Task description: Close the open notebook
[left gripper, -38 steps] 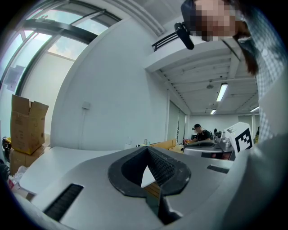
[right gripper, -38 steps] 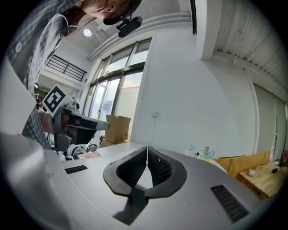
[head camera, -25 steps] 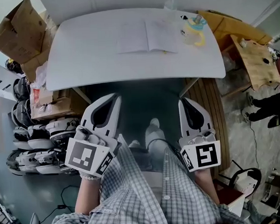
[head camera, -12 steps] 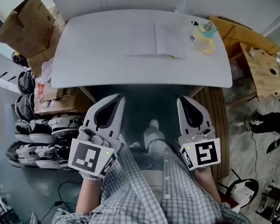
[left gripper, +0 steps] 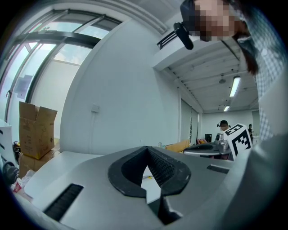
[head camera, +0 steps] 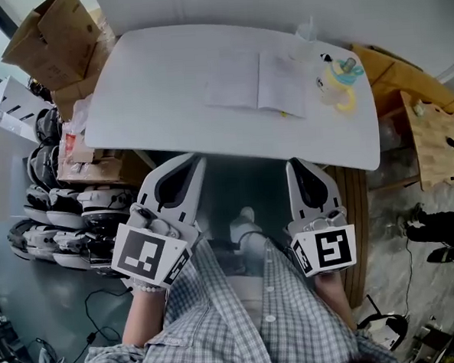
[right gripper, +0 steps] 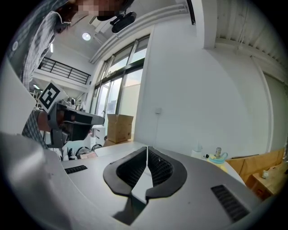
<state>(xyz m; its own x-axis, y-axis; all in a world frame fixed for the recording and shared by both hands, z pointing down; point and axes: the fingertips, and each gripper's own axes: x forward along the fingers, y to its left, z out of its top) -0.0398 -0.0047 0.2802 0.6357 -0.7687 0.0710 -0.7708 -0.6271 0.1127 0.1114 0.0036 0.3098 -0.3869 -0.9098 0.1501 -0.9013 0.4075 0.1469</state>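
White on white: finding the open notebook [head camera: 255, 79] lying flat on the pale worktop [head camera: 152, 89], on its far half and right of centre, just beside a yellow handled cup with a teal lid [head camera: 337, 82] on its right. Noting the spine running away from the wearer and the two pages spreading side to side, so placing the long axis crosswise on the worktop.

Locating the left tongs [head camera: 199, 159] and the right tongs [head camera: 293, 163] short of the worktop's near edge, both pointing toward it and well apart from the notebook. Reading both pairs of jaws as pressed together at the tips and gripping nothing.

Placing the notebook ahead of both tongs. Judging the right tongs the nearer to the right-hand page, and the left tongs roughly lining up with the outer edge of the left-hand page.

Judging the closing not yet begun. Expecting a forward reach over the near edge, then a lift of one outer page edge and a sideways fold across the spine. Flagging the thin pages lying flush on the worktop as the likely difficulty.
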